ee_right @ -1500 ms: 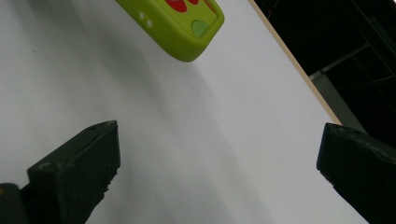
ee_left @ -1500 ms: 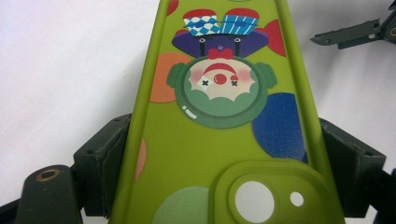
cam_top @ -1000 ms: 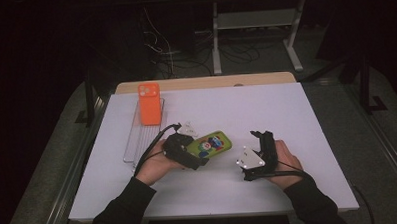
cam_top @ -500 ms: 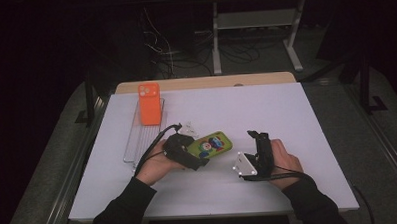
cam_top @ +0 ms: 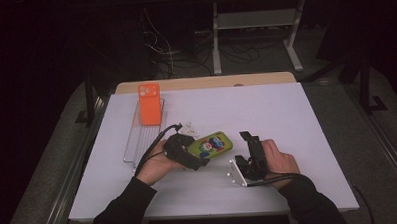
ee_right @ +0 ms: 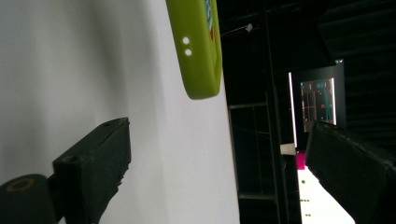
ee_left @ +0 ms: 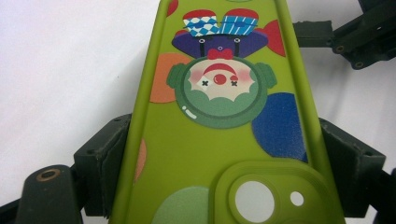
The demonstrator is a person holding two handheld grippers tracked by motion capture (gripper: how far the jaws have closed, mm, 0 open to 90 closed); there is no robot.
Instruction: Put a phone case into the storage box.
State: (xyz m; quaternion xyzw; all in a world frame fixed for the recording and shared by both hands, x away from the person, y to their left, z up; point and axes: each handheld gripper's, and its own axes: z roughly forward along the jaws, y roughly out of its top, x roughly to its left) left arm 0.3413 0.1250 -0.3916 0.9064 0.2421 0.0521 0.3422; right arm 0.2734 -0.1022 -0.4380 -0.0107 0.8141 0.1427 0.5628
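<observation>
A green phone case [cam_top: 213, 144] with a clown picture is held just above the white table. My left gripper [cam_top: 194, 153] is shut on its camera end, with the pads [ee_left: 108, 161] pressed on both long edges of the case [ee_left: 219, 140]. My right gripper [cam_top: 250, 140] lies on its side to the right of the case. Its jaws have just been closing a little but still stand wide apart with nothing between them. In the right gripper view the case's free end [ee_right: 198, 46] lies ahead of the right gripper [ee_right: 219, 158], apart from both jaws.
An orange phone case [cam_top: 149, 102] rests on a clear tray [cam_top: 140, 141] at the left of the white table [cam_top: 266, 104]. A small clear piece [cam_top: 189, 127] lies beside the tray. Stands and cables fill the dark space beyond the table's far edge.
My right gripper has shifted slightly left toward the green case. The left gripper and the case have stayed where they were.
</observation>
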